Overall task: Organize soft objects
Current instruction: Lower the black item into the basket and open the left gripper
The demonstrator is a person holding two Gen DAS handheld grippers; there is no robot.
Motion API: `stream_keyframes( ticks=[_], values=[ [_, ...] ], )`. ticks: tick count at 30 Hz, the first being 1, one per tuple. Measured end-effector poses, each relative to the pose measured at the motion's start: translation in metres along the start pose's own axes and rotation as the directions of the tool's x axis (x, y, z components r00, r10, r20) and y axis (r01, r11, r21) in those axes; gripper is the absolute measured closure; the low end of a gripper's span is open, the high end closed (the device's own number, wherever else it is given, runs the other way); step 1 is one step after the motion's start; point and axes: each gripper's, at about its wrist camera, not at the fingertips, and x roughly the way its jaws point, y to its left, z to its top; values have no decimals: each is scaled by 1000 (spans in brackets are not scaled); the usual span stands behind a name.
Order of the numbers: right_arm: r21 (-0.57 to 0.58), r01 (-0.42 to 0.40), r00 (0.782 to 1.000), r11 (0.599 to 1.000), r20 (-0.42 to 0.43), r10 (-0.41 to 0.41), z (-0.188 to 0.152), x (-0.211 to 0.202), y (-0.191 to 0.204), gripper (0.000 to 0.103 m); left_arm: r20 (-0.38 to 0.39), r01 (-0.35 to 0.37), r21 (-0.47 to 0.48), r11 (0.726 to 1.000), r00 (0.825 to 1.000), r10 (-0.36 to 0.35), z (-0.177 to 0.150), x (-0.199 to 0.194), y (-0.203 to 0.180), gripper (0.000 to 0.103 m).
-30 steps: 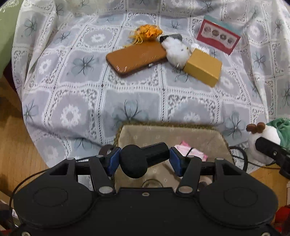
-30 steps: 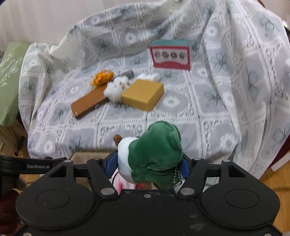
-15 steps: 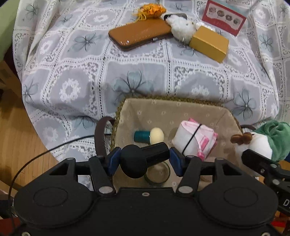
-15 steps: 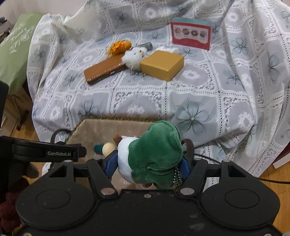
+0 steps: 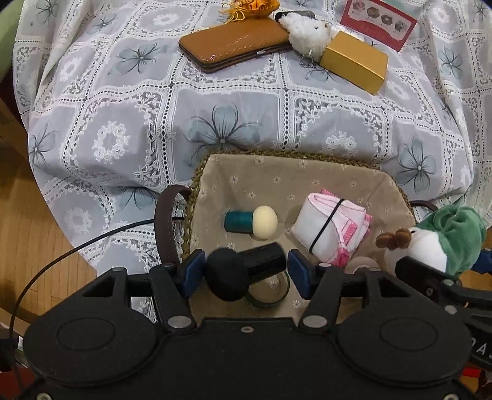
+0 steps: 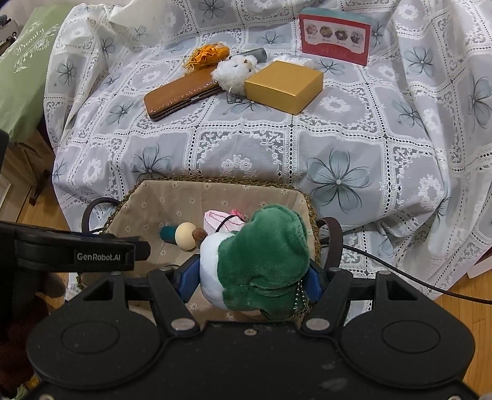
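Over the basket (image 6: 132, 197), my right tongs (image 6: 253, 277) held the plush (image 6: 261, 258), my left tongs (image 5: 246, 270) a black sponge (image 5: 227, 278); a rim-side release risked spilling the plush.

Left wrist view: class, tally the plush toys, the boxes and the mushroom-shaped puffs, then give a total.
Plush toys: 2, the green plush and the white plush
Boxes: 2, the gold box and the red box
Mushroom-shaped puffs: 2, the black puff and the teal puff
Total: 6
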Motion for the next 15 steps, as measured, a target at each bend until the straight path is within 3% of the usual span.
stream_keyframes(
  ticks=[3,15],
  values=[
    [-5,-4,1000,1000,-4,4,0,0,1,38,12,7,1,1000,1000,-7,2,-2,0,41],
    [-20,-31,999,999,-25,31,-1,4,4,37,20,-17,13,1000,1000,17,2,-3,-2,40]
  ],
)
